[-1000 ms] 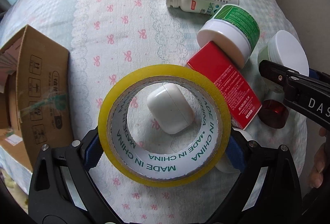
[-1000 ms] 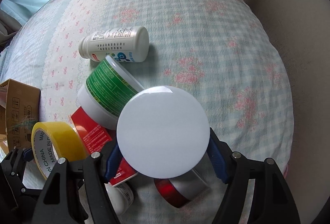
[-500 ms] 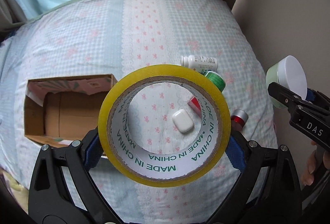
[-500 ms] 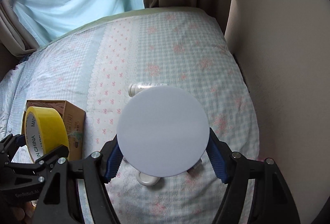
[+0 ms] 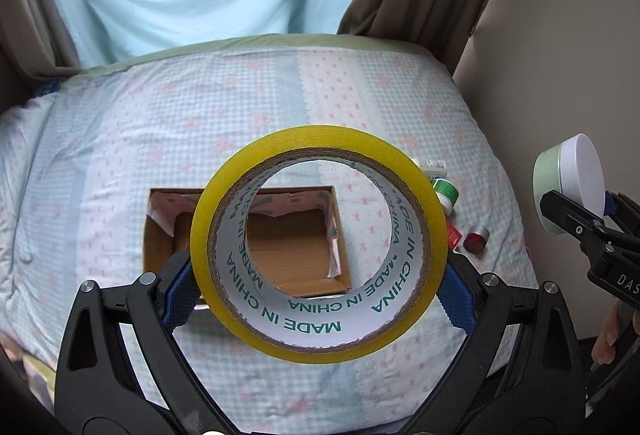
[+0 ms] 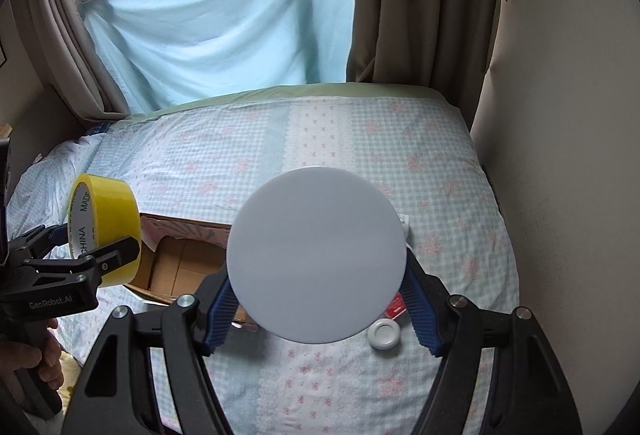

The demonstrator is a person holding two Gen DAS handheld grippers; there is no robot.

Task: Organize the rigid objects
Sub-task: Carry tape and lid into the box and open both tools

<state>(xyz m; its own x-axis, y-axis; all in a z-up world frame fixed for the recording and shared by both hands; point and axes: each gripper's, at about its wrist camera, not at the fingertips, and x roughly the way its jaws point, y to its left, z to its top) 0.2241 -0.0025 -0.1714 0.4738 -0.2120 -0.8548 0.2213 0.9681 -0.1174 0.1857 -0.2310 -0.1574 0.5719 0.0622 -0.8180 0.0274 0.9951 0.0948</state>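
So I had my left gripper (image 5: 318, 277) clamped on the big yellow roll of packing tape with the white "MADE IN CHINA" core (image 5: 318, 247), blue pads pressed against both sides of the roll, held up in the air with its hole facing me. Through the hole I could see straight down into the open brown cardboard box (image 5: 296, 255) sitting on the pale blue checked bedspread with pink flowers (image 5: 160, 107). The box had its flaps folded in and I couldn't spot anything inside it.

My right gripper (image 6: 318, 311) was squeezed on the round pale-green jar with the flat white lid (image 6: 316, 255), lid facing the camera, also up above the bed, off to the right of the tape and well apart from it.

The leftovers were bunched near the right edge of the bed: a white pill bottle lying on its side (image 5: 432, 166), a green-labelled white tub (image 5: 446, 191), a sliver of a red carton (image 5: 454, 237) and a small red-and-silver cap (image 5: 477, 238). A small white puck-shaped case (image 6: 384, 333) lay close in, below the jar.

Loads of bare bedspread on the far side and left of the box. The right side was tight, with the beige wall (image 6: 560, 155) just beside the mattress edge, and brown curtains (image 6: 420, 15) at the far end.
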